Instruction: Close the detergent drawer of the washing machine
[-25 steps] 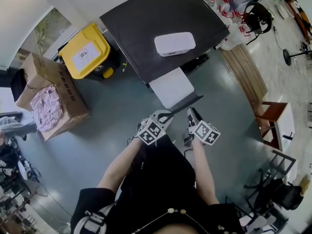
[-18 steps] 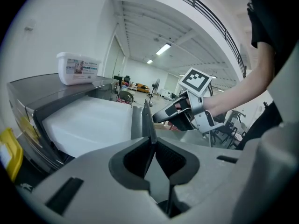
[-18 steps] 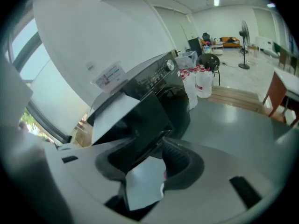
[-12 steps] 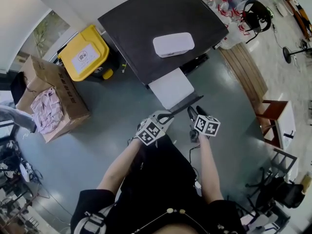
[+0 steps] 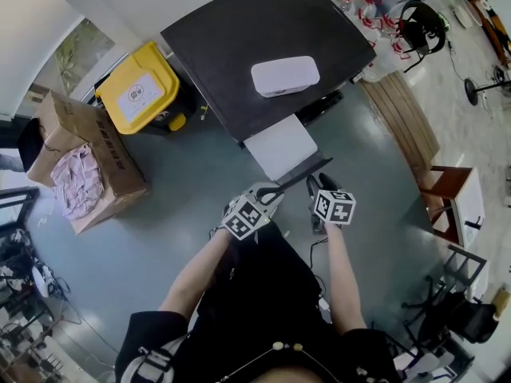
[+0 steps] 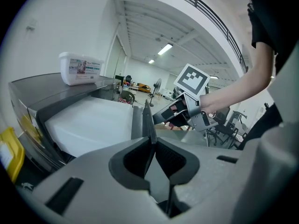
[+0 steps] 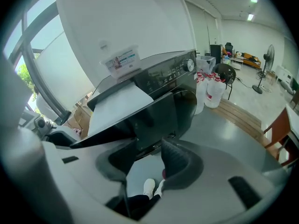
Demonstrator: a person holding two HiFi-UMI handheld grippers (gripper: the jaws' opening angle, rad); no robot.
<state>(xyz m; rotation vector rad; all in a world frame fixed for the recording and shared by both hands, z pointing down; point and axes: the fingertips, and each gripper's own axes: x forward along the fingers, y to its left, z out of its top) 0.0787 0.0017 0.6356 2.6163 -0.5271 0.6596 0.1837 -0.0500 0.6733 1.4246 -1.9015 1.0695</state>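
The washing machine (image 5: 263, 38) has its white detergent drawer (image 5: 279, 146) pulled out toward me, ending in a dark front panel (image 5: 307, 170). My left gripper (image 5: 275, 191) is shut on the left end of that panel; in the left gripper view the thin panel edge (image 6: 148, 120) runs between the closed pads of the gripper (image 6: 152, 143). My right gripper (image 5: 319, 185) hangs by the panel's right end. Its jaws have just been closing but stand open (image 7: 145, 160), with only floor and shoes between them and the panel (image 7: 154, 118) just ahead.
A white tub (image 5: 285, 74) lies on the machine's top. A yellow bin (image 5: 142, 84) and a cardboard box of cloth (image 5: 76, 162) stand to the left. Wooden boards (image 5: 399, 126), bottles (image 7: 210, 87) and a chair (image 5: 451, 198) are on the right.
My right gripper has rolled and shifted slightly toward the drawer front, with its jaws wider than a second ago. The left gripper has kept its hold and place.
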